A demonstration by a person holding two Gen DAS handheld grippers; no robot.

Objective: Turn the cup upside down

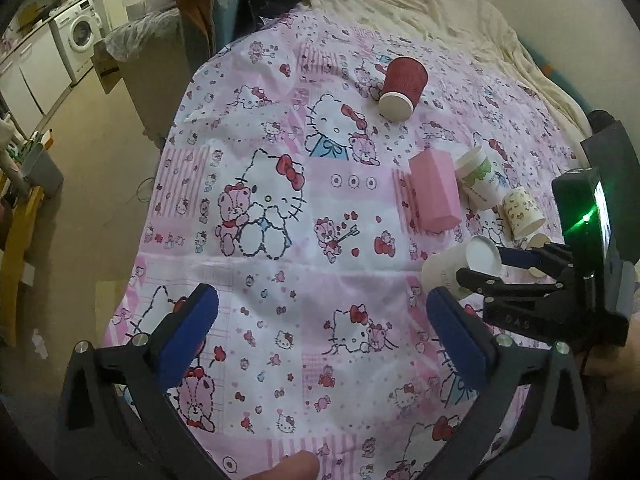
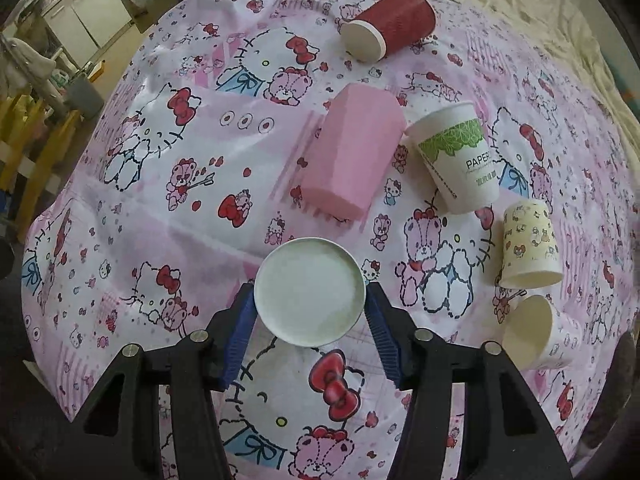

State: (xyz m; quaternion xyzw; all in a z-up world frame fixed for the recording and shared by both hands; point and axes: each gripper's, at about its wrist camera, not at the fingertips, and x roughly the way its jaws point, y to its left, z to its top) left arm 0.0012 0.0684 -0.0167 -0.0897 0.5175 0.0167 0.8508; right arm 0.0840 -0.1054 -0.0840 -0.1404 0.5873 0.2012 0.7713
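Note:
My right gripper [image 2: 310, 316] is shut on a white paper cup [image 2: 310, 292]; its round bottom faces the camera and the blue pads press its sides. In the left wrist view the same cup [image 1: 460, 264] is held tilted above the cloth in the right gripper [image 1: 488, 268]. My left gripper [image 1: 320, 320] is open and empty over the pink cartoon-print cloth [image 1: 280, 280], left of the held cup.
On the cloth stand a red cup [image 2: 392, 24], a pink cup [image 2: 352, 156], a white cup with a green band [image 2: 456, 156] and a yellow printed cup [image 2: 528, 244], all bottom up. Another cup [image 2: 540, 332] lies on its side. A cream blanket [image 1: 440, 12] lies behind.

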